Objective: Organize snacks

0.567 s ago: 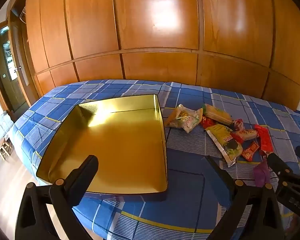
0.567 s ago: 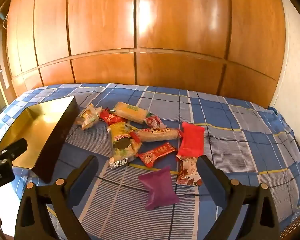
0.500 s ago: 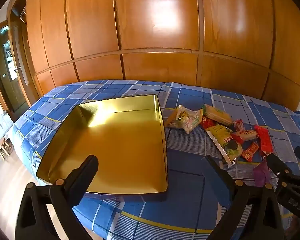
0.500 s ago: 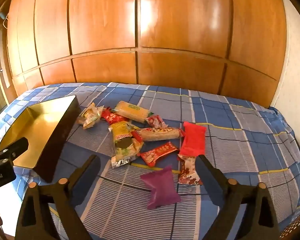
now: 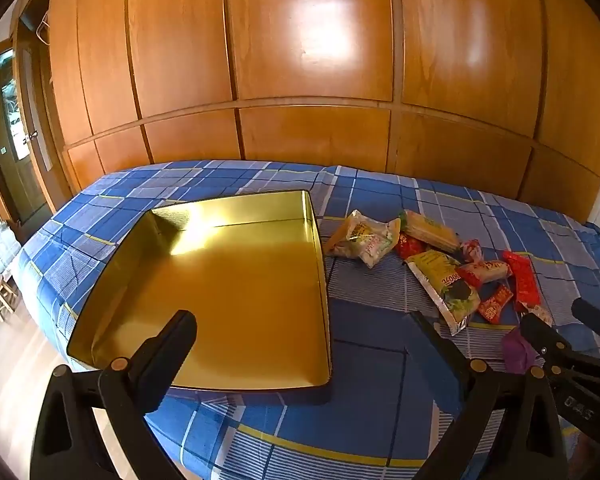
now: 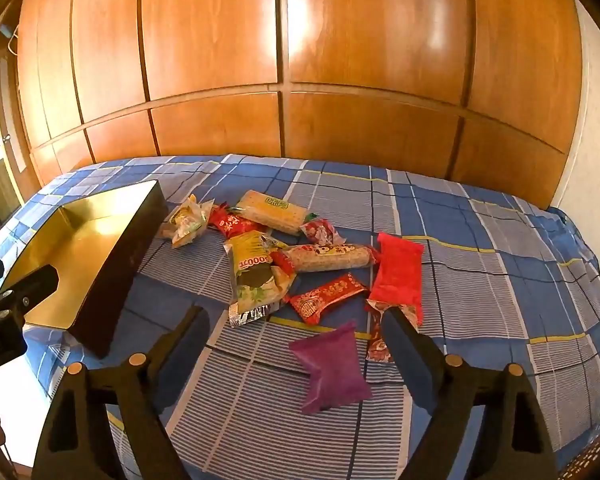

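Gold tin (image 5: 236, 280) holds nothing (snacks (image 6: 300, 256) seemingly alongside)

The left hand-held gripper (image 5: 300, 334) hangs wide open over a gold tin (image 5: 228, 280) on the bed (image 5: 372, 344) — nothing between its fingers. Right of the tin lies a heap of snacks (image 5: 444, 264); the right hand-held gripper (image 5: 564, 320) pokes in beside a purple packet (image 5: 518, 350).
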Demonstrator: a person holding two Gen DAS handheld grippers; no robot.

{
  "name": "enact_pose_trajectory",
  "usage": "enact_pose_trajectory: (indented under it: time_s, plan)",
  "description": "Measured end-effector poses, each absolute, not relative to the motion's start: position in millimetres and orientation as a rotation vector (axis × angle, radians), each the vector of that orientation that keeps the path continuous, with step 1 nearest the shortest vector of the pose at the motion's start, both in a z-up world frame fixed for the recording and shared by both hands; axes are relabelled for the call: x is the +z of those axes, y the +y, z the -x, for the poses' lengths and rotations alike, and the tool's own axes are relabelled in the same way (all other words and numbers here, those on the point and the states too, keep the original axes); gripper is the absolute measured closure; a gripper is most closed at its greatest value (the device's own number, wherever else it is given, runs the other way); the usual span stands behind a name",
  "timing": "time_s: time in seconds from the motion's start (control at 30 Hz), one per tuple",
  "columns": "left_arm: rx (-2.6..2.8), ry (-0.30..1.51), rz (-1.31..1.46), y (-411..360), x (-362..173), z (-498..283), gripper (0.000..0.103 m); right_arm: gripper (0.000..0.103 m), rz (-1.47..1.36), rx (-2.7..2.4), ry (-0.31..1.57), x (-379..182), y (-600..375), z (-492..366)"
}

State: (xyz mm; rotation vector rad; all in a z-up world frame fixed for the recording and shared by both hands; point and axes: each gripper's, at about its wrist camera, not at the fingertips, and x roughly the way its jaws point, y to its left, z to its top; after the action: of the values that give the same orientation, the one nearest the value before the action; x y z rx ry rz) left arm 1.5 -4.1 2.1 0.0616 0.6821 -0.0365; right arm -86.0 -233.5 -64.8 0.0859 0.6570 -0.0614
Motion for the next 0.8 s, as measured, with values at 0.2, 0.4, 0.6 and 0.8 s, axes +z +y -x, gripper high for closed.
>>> enact_pose_trajectory:
  time_s: [0.2, 0.4, 0.6, 0.8]
  plan:
    - [-0.046, 0.684, -0.072, -6, 0, -2, 0.0, 0.014, -0.08, -0.063, 0.664, -48, -227, 53]
    - [-0.046, 0.684, -0.079, -7, -1, 0, 0.0, 0.014, -0.083, -0.072, 0.664, -36, -226, 31]
    - [-0.048, 0.678, -0.085, -6, 1, 2, 0.0, 0.014, -0.085, -0.081, 0.66, -34, -229, 35]
    - [-0.049, 0.674, -0.083, -4, 3, 3, 0.0, 0.014, -0.081, -0.084, 0.65, -30, -229, 37]
